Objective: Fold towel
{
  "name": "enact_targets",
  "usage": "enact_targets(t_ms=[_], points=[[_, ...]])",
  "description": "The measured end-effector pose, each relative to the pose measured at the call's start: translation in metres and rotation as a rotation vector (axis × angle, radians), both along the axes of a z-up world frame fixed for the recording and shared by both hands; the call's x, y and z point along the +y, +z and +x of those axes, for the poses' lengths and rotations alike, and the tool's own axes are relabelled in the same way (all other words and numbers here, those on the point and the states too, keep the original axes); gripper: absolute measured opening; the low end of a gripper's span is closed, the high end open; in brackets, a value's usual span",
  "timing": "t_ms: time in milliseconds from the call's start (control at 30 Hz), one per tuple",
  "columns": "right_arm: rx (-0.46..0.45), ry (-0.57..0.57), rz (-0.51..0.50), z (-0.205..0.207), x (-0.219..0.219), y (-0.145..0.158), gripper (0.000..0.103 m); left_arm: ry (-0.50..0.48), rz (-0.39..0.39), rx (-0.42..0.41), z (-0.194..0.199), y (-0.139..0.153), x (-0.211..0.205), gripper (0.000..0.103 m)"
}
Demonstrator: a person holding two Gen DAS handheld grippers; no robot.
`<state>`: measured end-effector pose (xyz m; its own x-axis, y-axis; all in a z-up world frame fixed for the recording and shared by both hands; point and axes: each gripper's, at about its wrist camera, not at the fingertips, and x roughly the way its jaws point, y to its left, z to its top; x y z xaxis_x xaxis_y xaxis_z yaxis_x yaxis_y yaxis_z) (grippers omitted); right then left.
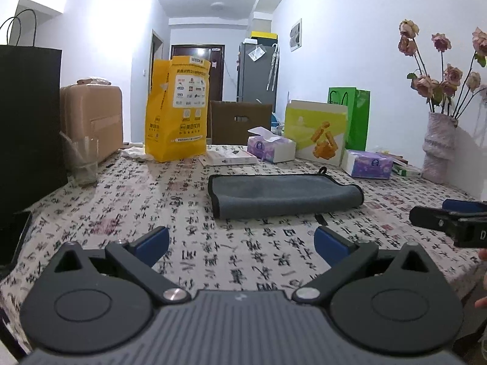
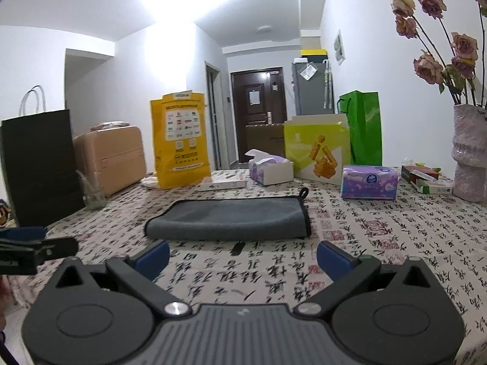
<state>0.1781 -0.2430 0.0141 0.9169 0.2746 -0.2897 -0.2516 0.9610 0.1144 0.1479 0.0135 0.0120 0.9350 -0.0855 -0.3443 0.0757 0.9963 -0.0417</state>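
A grey towel (image 1: 283,193) with black trim lies folded into a long strip on the patterned tablecloth (image 1: 152,194); it also shows in the right wrist view (image 2: 231,219). A small hanging loop sticks out at its far right corner (image 2: 303,192). My left gripper (image 1: 242,243) is open and empty, held above the cloth short of the towel's near edge. My right gripper (image 2: 242,257) is open and empty, also short of the towel. Each gripper shows at the edge of the other's view: the right one (image 1: 450,222), the left one (image 2: 33,251).
At the back stand a yellow bag (image 1: 178,106), tissue boxes (image 1: 271,147) (image 2: 368,181), a yellow-green box (image 1: 316,130), a green bag (image 1: 356,115), and a vase of flowers (image 1: 438,149). A black bag (image 1: 29,121), a glass (image 1: 83,161) and a tan case (image 1: 97,115) stand left.
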Motion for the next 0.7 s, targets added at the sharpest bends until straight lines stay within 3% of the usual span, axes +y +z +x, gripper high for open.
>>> enact_targets(t_ms=[700], points=[[-0.017, 0.018, 0.029, -0.097, 0.015, 0.003, 0.103, 0.044, 0.000, -0.026, -0.091, 0.011, 0.001, 0.103]])
